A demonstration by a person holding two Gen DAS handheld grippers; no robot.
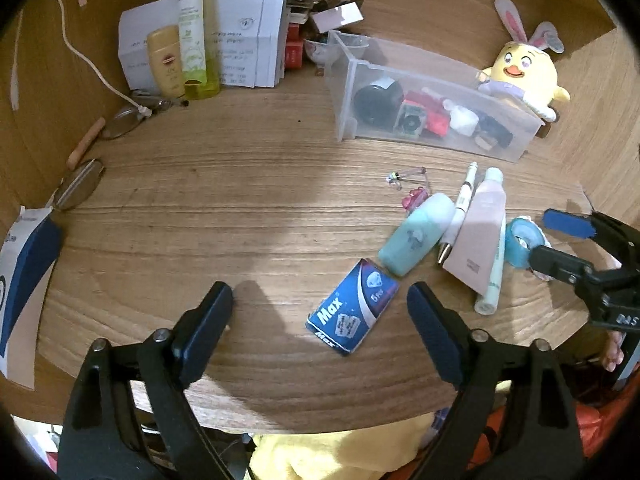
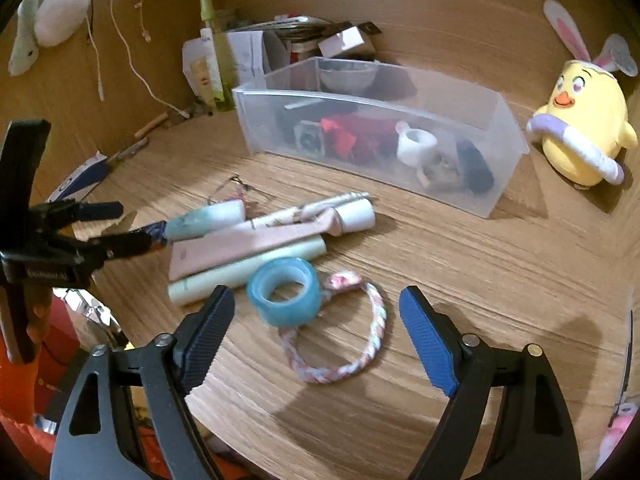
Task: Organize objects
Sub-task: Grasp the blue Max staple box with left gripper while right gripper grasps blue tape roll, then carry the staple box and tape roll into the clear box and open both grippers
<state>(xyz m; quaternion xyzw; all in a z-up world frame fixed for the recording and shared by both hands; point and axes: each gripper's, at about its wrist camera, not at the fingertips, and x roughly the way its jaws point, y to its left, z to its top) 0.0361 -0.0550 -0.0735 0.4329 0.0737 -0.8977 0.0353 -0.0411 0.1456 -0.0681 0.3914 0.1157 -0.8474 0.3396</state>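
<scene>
My left gripper (image 1: pixel 320 300) is open low over the wooden desk, and a blue Max box (image 1: pixel 354 308) lies flat between its fingers, untouched. Right of the box lie a teal bottle (image 1: pixel 416 234), a white pen (image 1: pixel 460 212), a pink tube (image 1: pixel 480 236) and a pale green tube (image 1: pixel 494 280). My right gripper (image 2: pixel 316 300) is open around a blue tape roll (image 2: pixel 284 292), pads clear of it. A braided bracelet (image 2: pixel 360 344) lies beside the roll. A clear plastic bin (image 2: pixel 360 98) with several small items stands behind.
A yellow plush chick (image 2: pixel 584 128) sits right of the bin. At the back left stand bottles (image 1: pixel 192 40) against stacked papers (image 1: pixel 248 40). Eyeglasses (image 1: pixel 80 184), a white cable (image 1: pixel 92 64) and a blue-and-white box (image 1: pixel 24 272) lie along the left. The desk edge is close below both grippers.
</scene>
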